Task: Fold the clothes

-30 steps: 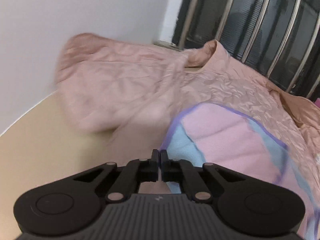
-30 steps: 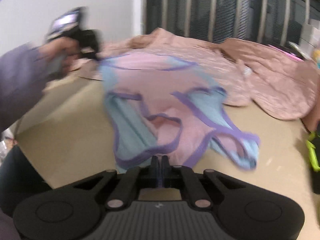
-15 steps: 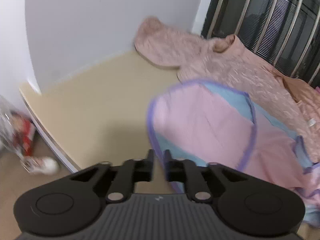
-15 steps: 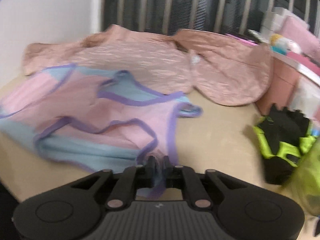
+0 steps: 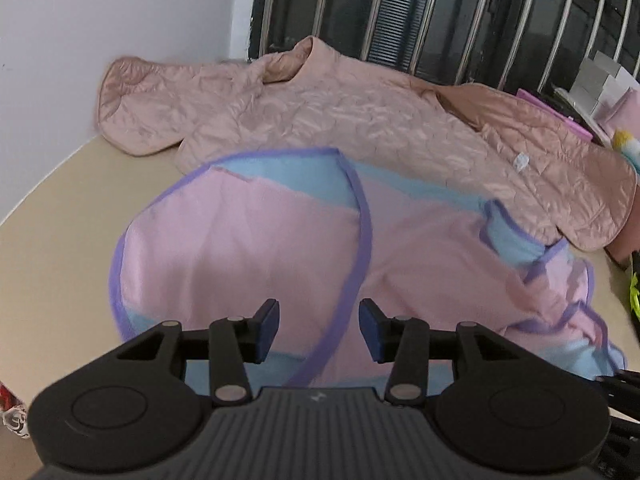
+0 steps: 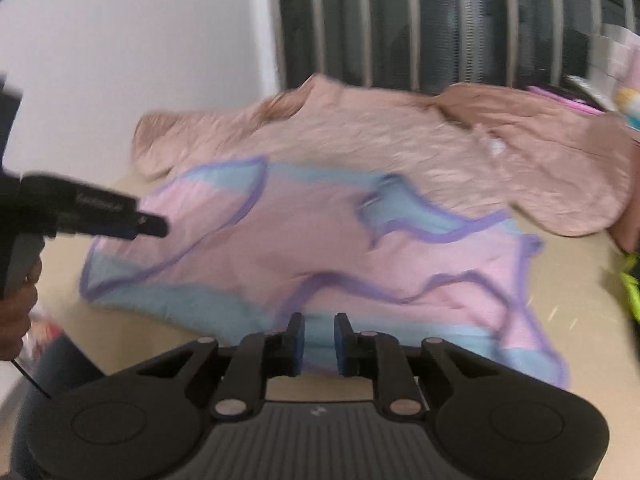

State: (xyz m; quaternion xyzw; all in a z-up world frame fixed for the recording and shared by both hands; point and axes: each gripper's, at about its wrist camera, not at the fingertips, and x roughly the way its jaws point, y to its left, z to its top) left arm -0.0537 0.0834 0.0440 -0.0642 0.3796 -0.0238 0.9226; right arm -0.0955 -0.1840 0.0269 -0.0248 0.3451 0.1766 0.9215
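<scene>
A pink and light-blue garment (image 5: 248,248) with purple trim lies spread on the beige table (image 5: 52,220), partly over a pink quilted jacket (image 5: 360,120). My left gripper (image 5: 319,320) hovers above the garment's near part. Its jaws are opening, with no cloth pinched between the pads. In the right wrist view the same garment (image 6: 320,248) lies ahead of my right gripper (image 6: 319,340). Those jaws stand a little apart at the garment's near blue hem, gripping nothing. The left gripper (image 6: 154,226) shows from the side at the garment's left end, held by a hand (image 6: 16,312).
The quilted jacket (image 6: 400,140) fills the back of the table (image 6: 580,300), against a white wall and a barred window. A neon-yellow and black glove (image 6: 632,288) lies at the right edge. Boxes and small items (image 5: 600,92) stand at the back right. The table's left edge (image 5: 24,208) drops to the floor.
Both grippers were shut a second ago; both now stand apart, the left much wider. The left drew back from the far corner to the garment's near side. The garment has settled flat.
</scene>
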